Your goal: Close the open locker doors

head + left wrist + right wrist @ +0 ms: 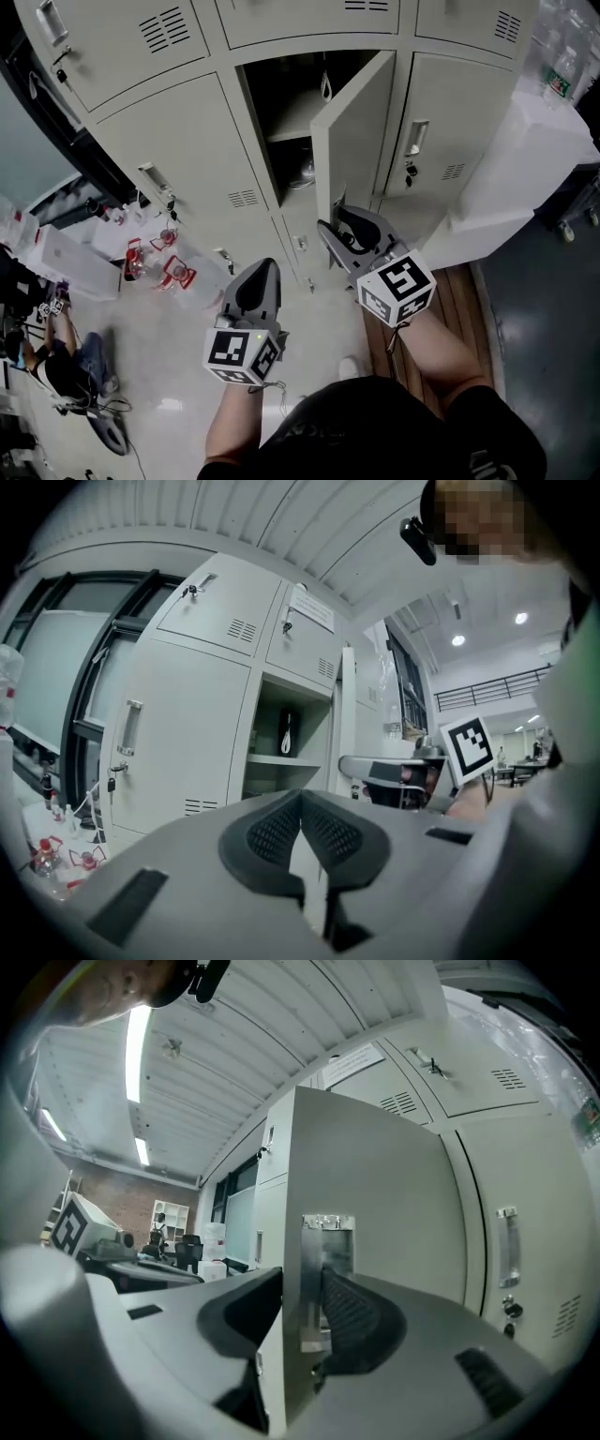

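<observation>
- Locker door (pixel 375 1194), smooth beige metal, stands ajar in the middle of the lockers (pixel 169 159), its edge hiding part of the right gripper (pixel 305 1307), whose ribbed dark pads (pixel 361 1312) clamp it at the shiny handle (pixel 314 1279).
- Left gripper (pixel 301 803): jaws together, nothing between.
- Dark thing (pixel 286 733) hanging inside the compartment (pixel 291 103): too small to identify.

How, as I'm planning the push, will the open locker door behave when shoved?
The open locker door looks like thin sheet metal, so probably stiff yet light. Hinged on one side, it should swing, not slide. The right gripper grips its painted free edge, which may be slippery.
</observation>
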